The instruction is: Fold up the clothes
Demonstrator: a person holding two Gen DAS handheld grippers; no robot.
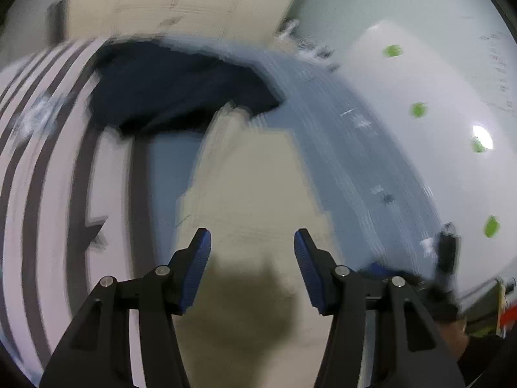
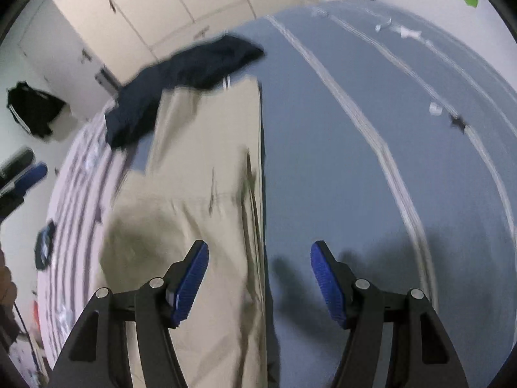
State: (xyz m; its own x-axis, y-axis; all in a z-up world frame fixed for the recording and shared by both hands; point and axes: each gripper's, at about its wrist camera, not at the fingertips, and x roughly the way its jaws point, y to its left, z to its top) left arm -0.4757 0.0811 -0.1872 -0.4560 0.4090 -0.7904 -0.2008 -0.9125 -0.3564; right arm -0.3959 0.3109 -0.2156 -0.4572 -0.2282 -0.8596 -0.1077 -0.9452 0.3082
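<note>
Beige trousers [image 2: 206,200] lie lengthwise on a blue bedspread [image 2: 339,161], folded along their long edge. They also show in the left wrist view [image 1: 252,187], blurred. A dark navy garment [image 2: 174,80] lies crumpled at their far end, and shows in the left wrist view [image 1: 174,90] too. My left gripper [image 1: 252,252] is open and empty above the beige trousers. My right gripper [image 2: 258,265] is open and empty, over the trousers' right edge. The left gripper's blue pad [image 2: 29,174] shows at the left of the right wrist view.
A pink and grey striped cover [image 1: 48,177] lies left of the trousers. White stripes [image 2: 371,135] run along the bedspread. Beige wardrobe doors [image 2: 155,9] stand behind the bed. A black bag [image 2: 32,110] sits by the wall. A white wall with green stickers [image 1: 416,110] is at the right.
</note>
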